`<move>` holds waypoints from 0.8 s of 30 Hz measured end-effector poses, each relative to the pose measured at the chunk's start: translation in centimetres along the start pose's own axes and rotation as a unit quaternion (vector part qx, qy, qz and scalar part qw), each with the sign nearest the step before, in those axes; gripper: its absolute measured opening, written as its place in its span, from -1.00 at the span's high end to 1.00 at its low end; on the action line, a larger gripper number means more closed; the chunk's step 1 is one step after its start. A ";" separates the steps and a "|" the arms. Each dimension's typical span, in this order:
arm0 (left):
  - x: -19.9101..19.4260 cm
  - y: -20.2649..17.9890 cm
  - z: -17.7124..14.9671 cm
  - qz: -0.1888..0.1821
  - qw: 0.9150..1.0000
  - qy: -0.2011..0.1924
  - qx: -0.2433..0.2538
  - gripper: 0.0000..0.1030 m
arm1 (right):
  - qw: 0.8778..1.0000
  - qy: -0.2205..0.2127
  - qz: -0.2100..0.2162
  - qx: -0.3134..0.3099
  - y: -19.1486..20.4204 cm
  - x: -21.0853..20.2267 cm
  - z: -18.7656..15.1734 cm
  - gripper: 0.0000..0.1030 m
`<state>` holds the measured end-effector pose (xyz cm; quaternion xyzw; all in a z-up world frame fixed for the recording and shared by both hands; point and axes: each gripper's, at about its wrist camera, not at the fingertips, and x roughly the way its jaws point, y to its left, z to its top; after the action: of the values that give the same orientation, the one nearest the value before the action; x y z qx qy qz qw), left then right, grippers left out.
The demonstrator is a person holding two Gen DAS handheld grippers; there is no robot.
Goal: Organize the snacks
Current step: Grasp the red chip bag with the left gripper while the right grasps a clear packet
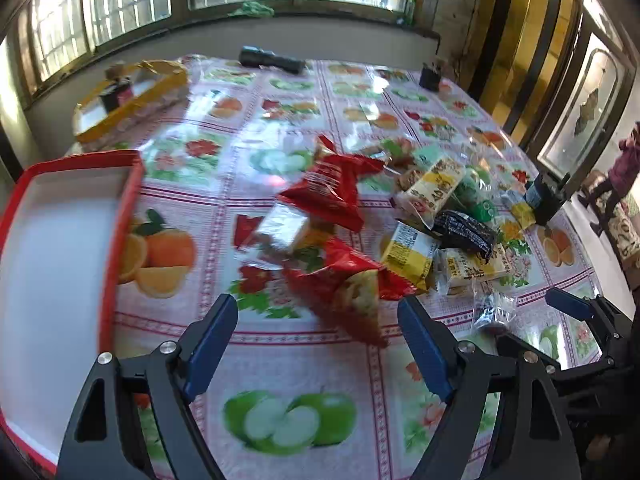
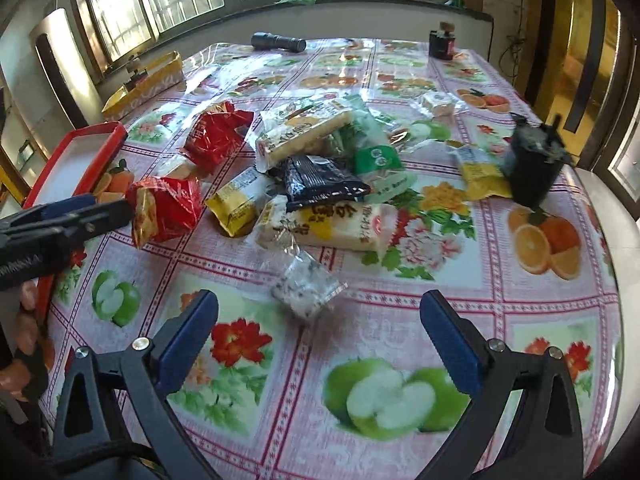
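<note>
The left gripper [image 1: 318,344] is spread wide with nothing between its blue pads, hovering low over the fruit-print tablecloth [image 1: 288,368]. The near red snack packet [image 1: 352,280] lies just beyond its fingertips at 12 o'clock, not touched. The right gripper [image 2: 320,332] is likewise released, jaws far apart, with the small clear speckled packet [image 2: 306,286] on the cloth just ahead of the gap at 12 o'clock.

Count of snacks, as far as the heap lets me tell: two red packets, the second red packet [image 2: 218,136] farther back at 11 o'clock in the right wrist view; one black packet [image 2: 320,180] in the middle of the pile; two long yellow-and-white packets, one [image 2: 304,132] behind the black one and one [image 2: 340,224] in front of it; one small yellow packet [image 2: 236,200] at the pile's left edge; one green-and-white packet [image 2: 380,164]. Others are buried or blurred.

There are two trays: one red-rimmed white tray [image 1: 60,240] at 9 o'clock of the left gripper, and one yellow box [image 1: 132,96] at 11 o'clock, far back. One black flashlight [image 2: 278,43] lies at the far edge, one black pot [image 2: 532,164] stands at 2 o'clock.

Both tools are held low, tilted forward and down; the left one shows side-on at 9 o'clock in the right wrist view.
</note>
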<state>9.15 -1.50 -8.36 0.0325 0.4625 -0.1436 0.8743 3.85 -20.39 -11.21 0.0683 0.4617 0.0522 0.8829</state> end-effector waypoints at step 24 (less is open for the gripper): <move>4.4 -1.6 -0.1 -0.051 0.998 0.029 0.012 -0.01 | 0.999 0.037 0.036 -0.009 -1.8 1.3 0.0 -0.31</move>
<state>10.92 -4.02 -11.86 0.0237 0.4869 -0.1929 0.8515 4.60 -21.98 -12.59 0.0754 0.4904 0.0909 0.8635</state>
